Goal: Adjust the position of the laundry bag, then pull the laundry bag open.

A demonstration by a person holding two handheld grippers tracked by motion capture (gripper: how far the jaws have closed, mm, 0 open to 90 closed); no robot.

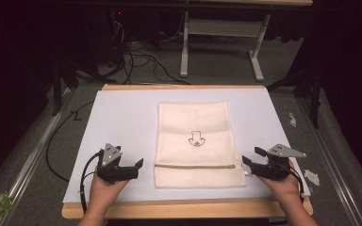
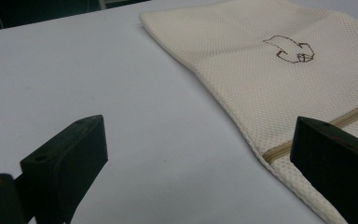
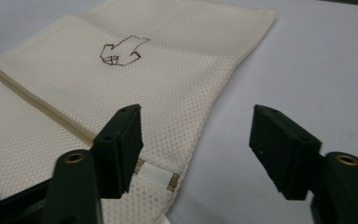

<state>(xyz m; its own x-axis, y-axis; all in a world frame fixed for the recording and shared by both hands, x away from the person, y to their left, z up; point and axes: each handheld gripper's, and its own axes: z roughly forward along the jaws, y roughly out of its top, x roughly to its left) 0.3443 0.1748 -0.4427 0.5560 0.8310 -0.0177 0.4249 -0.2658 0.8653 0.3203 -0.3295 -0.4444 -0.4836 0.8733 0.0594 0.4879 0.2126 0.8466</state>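
- Hands enter at the bottom edge of the high view; the left gripper (image 1: 140, 167) at lower left rests on the white worktop (image 1: 122, 117), its fingers spread wide with nothing between them, well apart from the bag's left edge.
- Centre frame, the cream mesh zip bag with a small brown outline drawing (image 1: 195, 143) lies flat, long axis running up the frame, its tan zipper (image 1: 195, 165) crossing it left to right near the lower end.
- Lower right, the right gripper (image 1: 249, 160) is just beside the bag's right edge at zipper height, fingers partly apart and gripping nothing; it is the nearer hand.
- Left gripper view puts the zipper's plain end (image 2: 279, 151) at right, beside one finger (image 2: 335, 172).
- Right gripper view adds the white tab (image 3: 154, 176) at the zipper's end, low in frame beside the left finger (image 3: 121, 149); I judge that tab the target, lying left of the gap.
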